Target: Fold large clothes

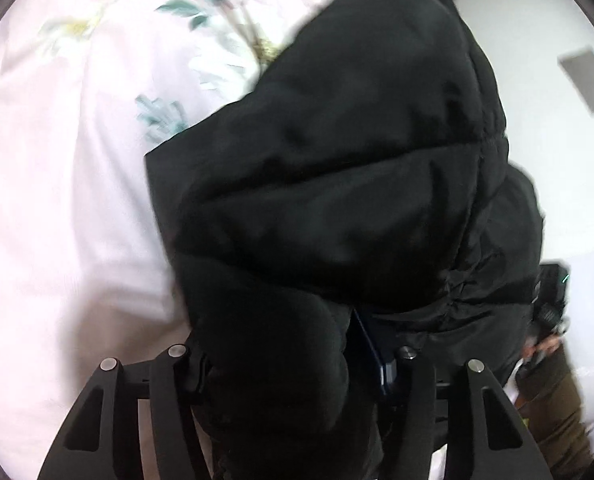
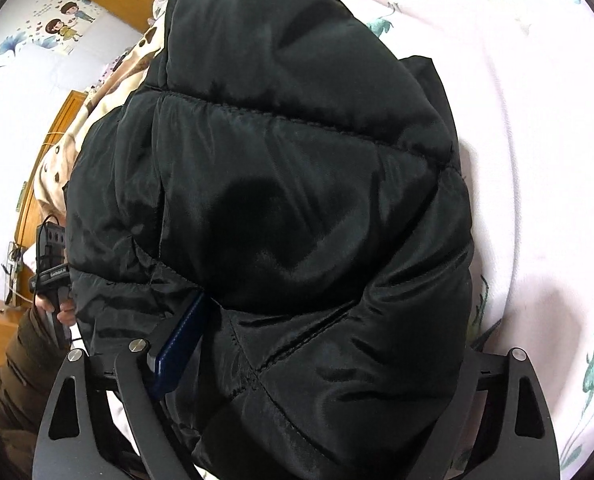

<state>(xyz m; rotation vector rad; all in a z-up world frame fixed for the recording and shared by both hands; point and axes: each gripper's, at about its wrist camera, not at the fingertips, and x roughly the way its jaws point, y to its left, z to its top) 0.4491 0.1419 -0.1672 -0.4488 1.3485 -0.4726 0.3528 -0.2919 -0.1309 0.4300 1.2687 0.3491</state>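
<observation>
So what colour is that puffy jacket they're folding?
Black, with quilted stitching, the puffy jacket shows best in the right wrist view.

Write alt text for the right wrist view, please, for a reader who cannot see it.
A black puffer jacket fills most of the view, its near edge bunched between the right gripper fingers, above a pale pink floral bedsheet. At far left, a hand holds the left gripper.

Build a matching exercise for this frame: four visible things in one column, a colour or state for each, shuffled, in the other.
Things:
1. puffer jacket
2. bedsheet
3. left gripper
4. wall sticker

States:
A. pale pink with a floral print
B. shows cartoon children
C. black, quilted, bunched up
D. jaws closed on jacket fabric

Pairs: 1-C, 2-A, 3-D, 4-B
</observation>
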